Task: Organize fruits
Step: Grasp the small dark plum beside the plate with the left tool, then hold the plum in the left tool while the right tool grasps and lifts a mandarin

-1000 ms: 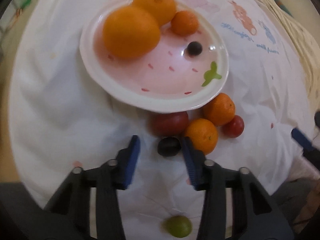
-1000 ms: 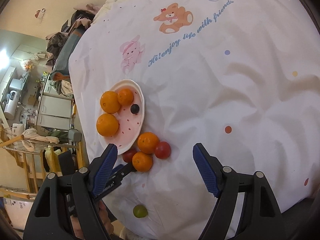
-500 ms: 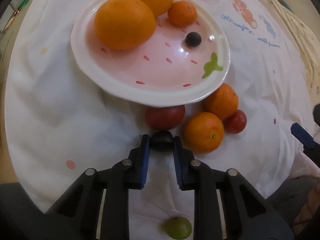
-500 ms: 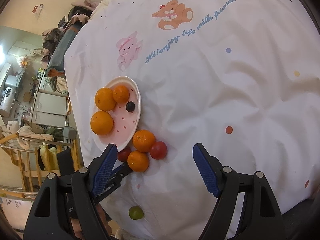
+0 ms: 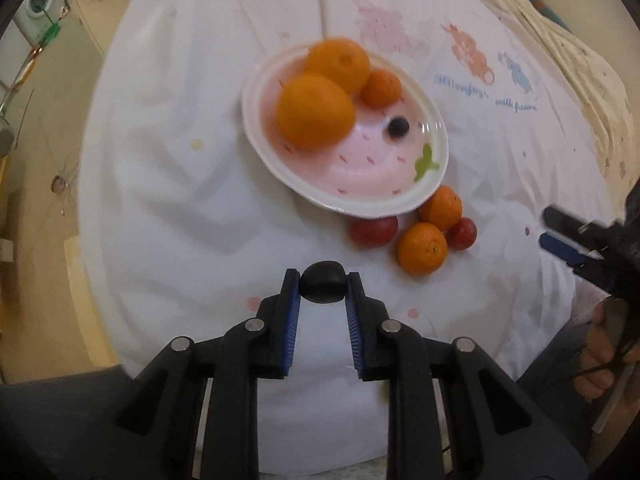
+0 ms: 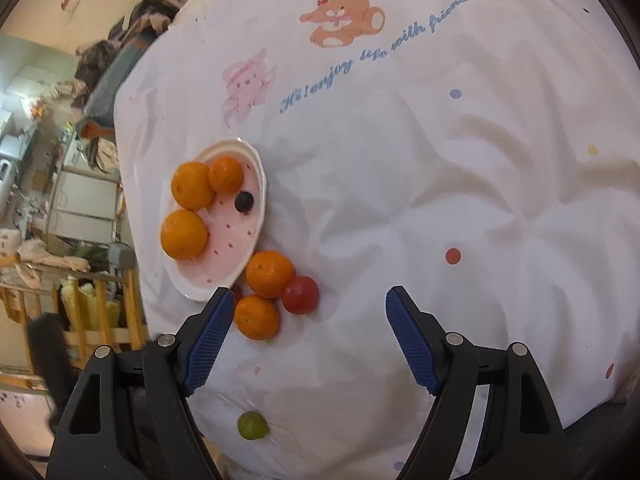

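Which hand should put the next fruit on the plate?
Left. The left gripper is shut on a dark grape, facing the plate. The right gripper is open and holds nothing.

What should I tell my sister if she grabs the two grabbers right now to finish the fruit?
Left gripper: shut on the dark grape, held above the cloth, short of the plate.
Right gripper: open, holding nothing, over the white cloth.
Done: three oranges and one dark grape are on the plate.
Left: drop the held grape on the plate, then move two oranges, two red tomatoes beside the plate, and the green grape near the cloth's edge.
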